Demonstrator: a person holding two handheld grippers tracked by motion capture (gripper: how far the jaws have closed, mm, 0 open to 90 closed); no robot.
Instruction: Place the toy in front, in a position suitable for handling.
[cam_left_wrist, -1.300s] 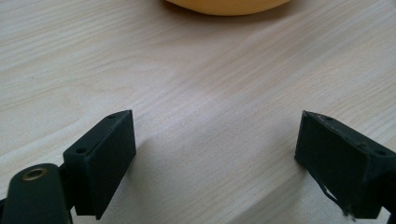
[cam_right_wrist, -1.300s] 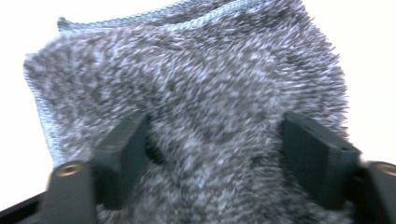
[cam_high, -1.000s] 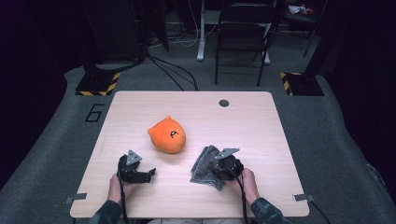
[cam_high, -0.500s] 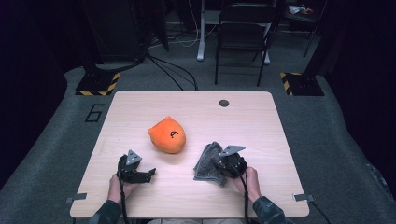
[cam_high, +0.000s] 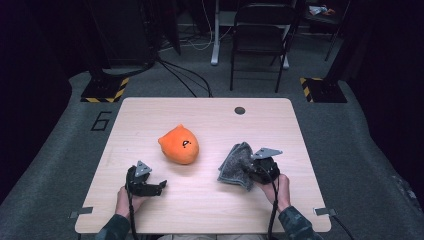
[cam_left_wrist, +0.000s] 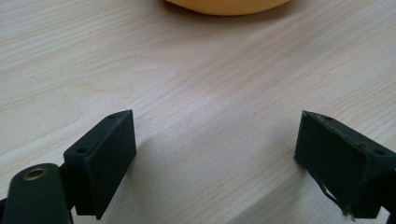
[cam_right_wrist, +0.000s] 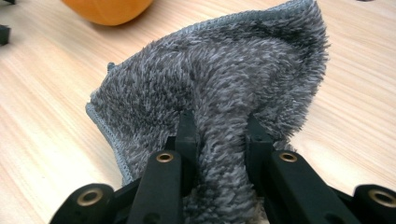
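A fluffy grey cloth (cam_high: 236, 161) lies bunched on the right half of the wooden table (cam_high: 210, 120), part of it lifted. My right gripper (cam_high: 250, 168) is shut on a fold of it. In the right gripper view the cloth (cam_right_wrist: 224, 88) bulges up between the two black fingers (cam_right_wrist: 187, 135), which have just been closing on it. An orange plush toy (cam_high: 179, 144) with a small black face mark sits near the table's middle. My left gripper (cam_high: 159, 187) rests low on the table in front of the toy, open, with bare wood between its fingers (cam_left_wrist: 105, 154).
A small dark round disc (cam_high: 240, 110) is set into the table near its far edge. Beyond the table stand a black folding chair (cam_high: 260, 35), a yellow-and-black striped base (cam_high: 105, 90) and cables on grey carpet.
The right gripper has closed on the grey cloth and risen, pulling it up and slightly rightward into a peak. The left gripper and the orange toy have stayed put.
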